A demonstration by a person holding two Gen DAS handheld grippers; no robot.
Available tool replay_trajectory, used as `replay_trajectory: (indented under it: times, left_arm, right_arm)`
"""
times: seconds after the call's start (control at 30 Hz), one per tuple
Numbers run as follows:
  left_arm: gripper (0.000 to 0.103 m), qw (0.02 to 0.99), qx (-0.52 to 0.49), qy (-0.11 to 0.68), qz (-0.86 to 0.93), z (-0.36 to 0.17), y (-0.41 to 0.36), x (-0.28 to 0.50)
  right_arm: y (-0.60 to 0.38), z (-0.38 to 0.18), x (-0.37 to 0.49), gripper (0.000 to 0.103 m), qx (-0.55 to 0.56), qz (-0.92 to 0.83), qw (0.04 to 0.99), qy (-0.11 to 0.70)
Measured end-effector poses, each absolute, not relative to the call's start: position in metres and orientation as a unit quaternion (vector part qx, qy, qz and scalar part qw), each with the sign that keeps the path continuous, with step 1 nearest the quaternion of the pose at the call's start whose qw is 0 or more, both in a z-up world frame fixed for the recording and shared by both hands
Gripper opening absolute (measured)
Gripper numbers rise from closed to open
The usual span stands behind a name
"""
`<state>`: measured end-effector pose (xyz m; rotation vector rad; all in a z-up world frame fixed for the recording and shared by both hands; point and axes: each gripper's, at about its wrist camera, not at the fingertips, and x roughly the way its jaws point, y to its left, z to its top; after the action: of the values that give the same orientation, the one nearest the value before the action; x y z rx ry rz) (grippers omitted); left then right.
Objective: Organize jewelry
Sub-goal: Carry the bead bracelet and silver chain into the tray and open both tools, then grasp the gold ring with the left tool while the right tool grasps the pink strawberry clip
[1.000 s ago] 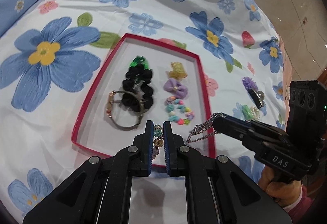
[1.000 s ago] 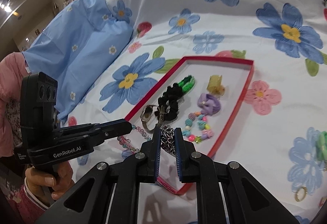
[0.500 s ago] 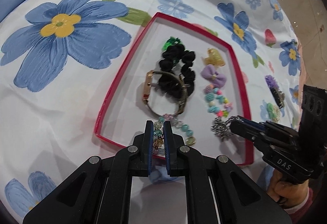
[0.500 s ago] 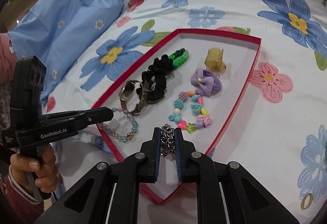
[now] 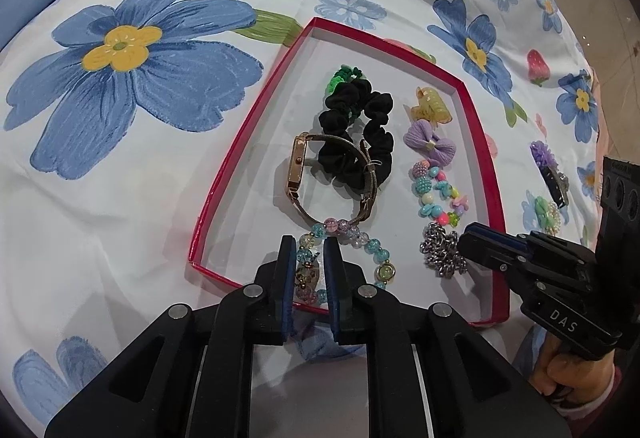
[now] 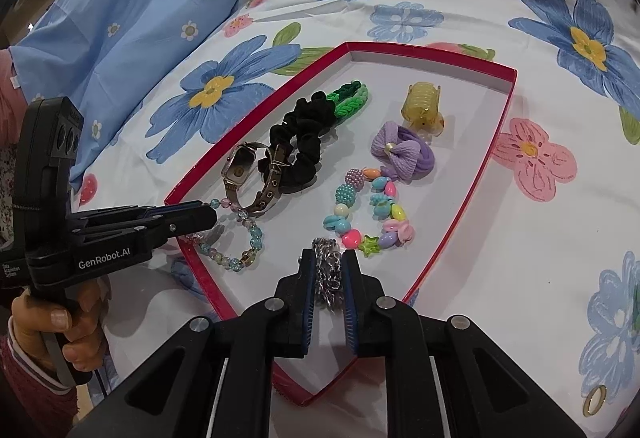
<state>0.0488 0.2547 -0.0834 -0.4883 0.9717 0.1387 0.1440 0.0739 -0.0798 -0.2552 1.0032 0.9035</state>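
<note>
A red-rimmed white tray (image 5: 240,142) (image 6: 480,174) lies on a flowered bedsheet. My left gripper (image 5: 310,242) (image 6: 210,216) is low over its near left corner. Its jaws are opening, and a clear pastel bead bracelet (image 5: 360,236) (image 6: 256,238) lies on the tray floor with one end between the pads, a sliver of gap showing. My right gripper (image 6: 329,254) (image 5: 466,238) is beside it at the near right. Its jaws are opening too, but a bunched silver chain (image 6: 326,250) (image 5: 440,250) still fills the space between the pads.
In the tray lie a watch (image 5: 296,166), black scrunchie (image 5: 360,126), green hair tie (image 5: 340,76), yellow claw clip (image 5: 430,104), purple bow (image 5: 430,142) and coloured bead bracelet (image 5: 436,194). Loose pieces (image 5: 548,166) and a gold ring (image 6: 595,398) lie right of the tray. A blue pillow (image 6: 120,18) is far left.
Both grippers came down into the tray's near end. The bead bracelet and the chain, which hung from them, now rest on the tray floor. The left jaws stand slightly wider.
</note>
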Motion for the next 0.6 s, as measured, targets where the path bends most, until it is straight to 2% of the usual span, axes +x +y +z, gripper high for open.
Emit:
replay_trajectory:
  times: [0.07, 0.2, 0.27, 0.33, 0.5, 0.6]
  left_arm:
    - [0.019, 0.854, -0.234, 0.46, 0.067, -0.082, 0.255, 0.048]
    - [0.04, 0.857, -0.226, 0.456, 0.074, -0.076, 0.251, 0.046]
    - [0.043, 0.86, -0.223, 0.453, 0.076, -0.072, 0.248, 0.045]
    - [0.046, 0.86, -0.225, 0.452, 0.075, -0.069, 0.245, 0.043]
    - [0.052, 0.864, -0.222, 0.446, 0.071, -0.06, 0.235, 0.039]
    - [0.055, 0.868, -0.219, 0.441, 0.066, -0.052, 0.226, 0.038]
  right_arm:
    - [0.073, -0.079, 0.144, 0.017, -0.115, 0.416, 0.774, 0.463]
    - [0.067, -0.072, 0.143, 0.018, -0.1, 0.42, 0.778, 0.456]
    - [0.061, -0.066, 0.142, 0.019, -0.086, 0.422, 0.782, 0.451]
    - [0.054, -0.059, 0.141, 0.028, -0.075, 0.422, 0.787, 0.443]
    - [0.031, -0.043, 0.135, 0.031, -0.05, 0.42, 0.799, 0.427]
    - [0.014, -0.036, 0.132, 0.038, -0.036, 0.414, 0.807, 0.419]
